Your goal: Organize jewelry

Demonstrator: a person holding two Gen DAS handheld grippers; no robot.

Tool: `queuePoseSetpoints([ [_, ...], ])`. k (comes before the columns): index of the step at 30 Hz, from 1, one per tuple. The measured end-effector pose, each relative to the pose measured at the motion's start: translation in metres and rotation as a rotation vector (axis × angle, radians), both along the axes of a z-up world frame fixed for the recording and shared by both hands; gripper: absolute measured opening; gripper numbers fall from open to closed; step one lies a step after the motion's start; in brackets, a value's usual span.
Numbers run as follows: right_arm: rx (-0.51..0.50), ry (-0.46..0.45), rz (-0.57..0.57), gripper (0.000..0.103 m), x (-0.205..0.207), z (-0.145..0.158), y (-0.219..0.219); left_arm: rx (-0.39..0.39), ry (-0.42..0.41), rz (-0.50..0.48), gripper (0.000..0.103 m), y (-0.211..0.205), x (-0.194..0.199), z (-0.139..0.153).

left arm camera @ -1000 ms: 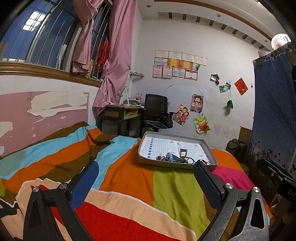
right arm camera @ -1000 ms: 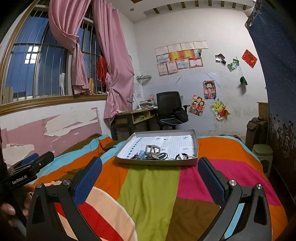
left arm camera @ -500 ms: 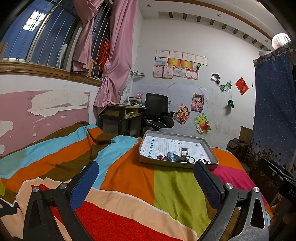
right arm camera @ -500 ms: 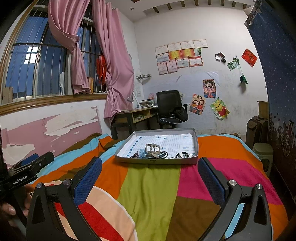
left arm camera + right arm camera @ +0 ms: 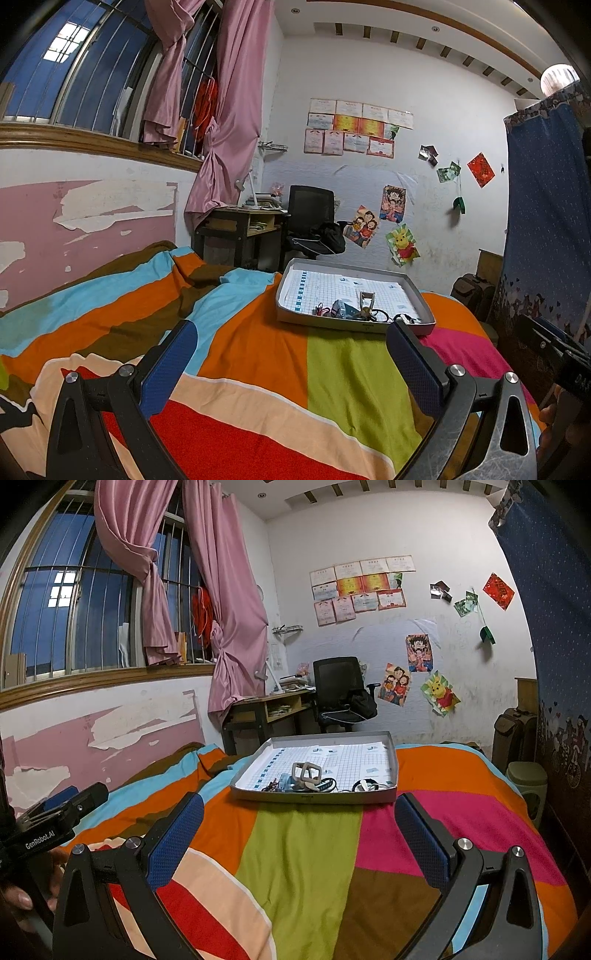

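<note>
A shallow grey tray (image 5: pixel 413 291) (image 5: pixel 391 771) lined with gridded paper lies on the striped bedspread, ahead of both grippers. Near its front wall sits a small heap of jewelry (image 5: pixel 351 312) (image 5: pixel 303 781): a pale square-framed piece (image 5: pixel 307 771), dark loops and a white-and-black ring (image 5: pixel 364 784). My left gripper (image 5: pixel 291 339) hovers open above the blanket, well short of the tray, nothing between its blue pads. My right gripper (image 5: pixel 299 812) is likewise open and empty, just short of the tray's front wall.
The bedspread (image 5: pixel 332 369) has orange, green, pink and red stripes. Beyond the bed stand a desk (image 5: pixel 266 709) and black office chair (image 5: pixel 338 690). A peeling pink wall runs along the left; a blue curtain (image 5: pixel 543 221) and a green stool (image 5: pixel 526 779) are on the right.
Both views have shifted only slightly; the tray sits a touch closer and lower in the right wrist view. Both grippers stay open.
</note>
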State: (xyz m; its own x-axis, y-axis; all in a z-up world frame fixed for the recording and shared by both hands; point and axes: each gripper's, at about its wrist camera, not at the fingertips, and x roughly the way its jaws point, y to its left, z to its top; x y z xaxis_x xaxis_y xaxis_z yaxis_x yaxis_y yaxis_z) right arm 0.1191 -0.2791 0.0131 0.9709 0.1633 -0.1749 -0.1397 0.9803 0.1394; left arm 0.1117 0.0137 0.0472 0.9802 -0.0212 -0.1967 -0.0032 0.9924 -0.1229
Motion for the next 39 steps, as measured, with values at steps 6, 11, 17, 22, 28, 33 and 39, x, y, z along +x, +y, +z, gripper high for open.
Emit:
queuePoseSetpoints([
  [6,0.0,0.0,0.0,0.102,0.0,0.0,0.0,-0.002,0.003,0.002,0.103,0.0,-0.001,-0.001],
  [11,0.003,0.002,0.002,0.102,0.001,0.0,0.001,0.0,0.001,0.001,0.103,-0.001,0.0,0.001],
  [17,0.004,0.004,0.003,0.102,0.001,-0.002,0.001,0.009,0.012,0.002,0.103,0.0,0.001,-0.008],
  [22,0.007,0.008,0.002,0.102,0.001,-0.006,0.002,0.02,0.02,0.002,0.103,-0.008,0.002,-0.013],
  [28,0.015,0.013,-0.003,0.102,0.002,-0.013,0.005,0.037,0.019,-0.001,0.103,-0.012,0.001,-0.014],
  [33,0.017,0.019,-0.004,0.102,0.001,-0.016,0.007,0.035,0.02,0.0,0.103,-0.013,0.0,-0.015],
  [39,0.019,0.025,-0.004,0.102,0.002,-0.016,0.008,0.035,0.021,0.001,0.103,-0.013,0.001,-0.014],
])
